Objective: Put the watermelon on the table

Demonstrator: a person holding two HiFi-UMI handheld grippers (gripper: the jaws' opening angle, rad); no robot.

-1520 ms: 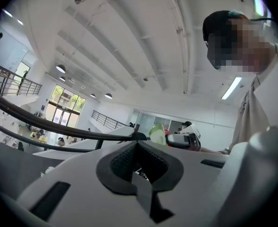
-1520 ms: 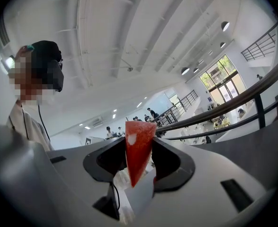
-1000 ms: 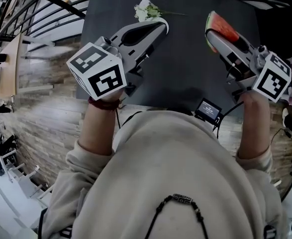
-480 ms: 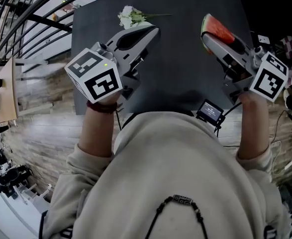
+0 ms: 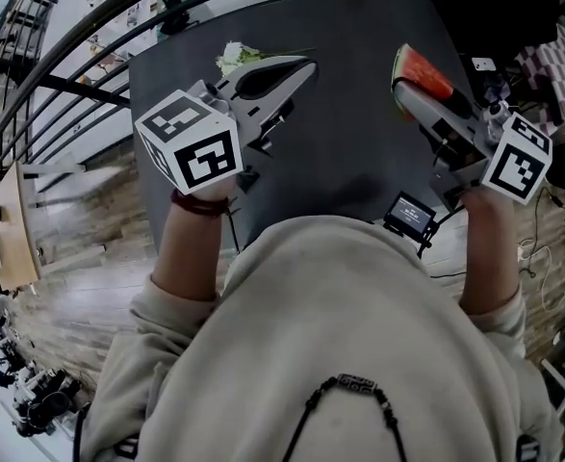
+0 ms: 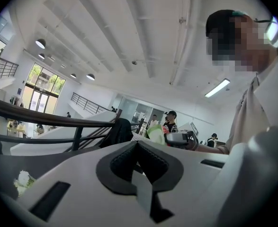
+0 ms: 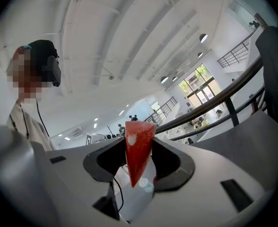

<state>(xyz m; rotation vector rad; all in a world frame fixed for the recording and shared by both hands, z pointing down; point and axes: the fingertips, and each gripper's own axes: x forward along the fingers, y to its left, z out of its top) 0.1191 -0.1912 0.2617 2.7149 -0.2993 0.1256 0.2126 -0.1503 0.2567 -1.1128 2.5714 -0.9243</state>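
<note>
The right gripper (image 5: 407, 83) held a red watermelon slice (image 7: 139, 145) between its two jaws. The jaws stood fairly wide, and their dark pads (image 7: 169, 160) pressed on both flat sides of the slice. The slice's pointed end hung down, and its green rind faced away from the person. There was a small white spot near the top of the red part. Below the slice, on the gripper, sat a little round sticker (image 7: 146, 186), but its print was too small to read.

The left gripper (image 6: 138, 144) was closed. Its jaws met at the tip, and nothing was between them.

Each gripper had a cube on it, the left cube (image 5: 190, 141) and the right cube (image 5: 518, 158). The cubes showed black and white square patterns, not words.

Both grippers were held over a dark table (image 5: 349, 152). The watermelon was up in the jaws over the far right part of the table, not lying on it. A small bunch of white flowers (image 5: 231, 56) lay on the table just beside the left gripper's tip.

A little screen (image 5: 407, 214) sat at the near edge of the table by the person's right arm. It had light marks on it that were too small to read. The person wore a red bracelet (image 5: 201, 203) on the left wrist. A dark railing (image 6: 58, 123) ran behind the table.
</note>
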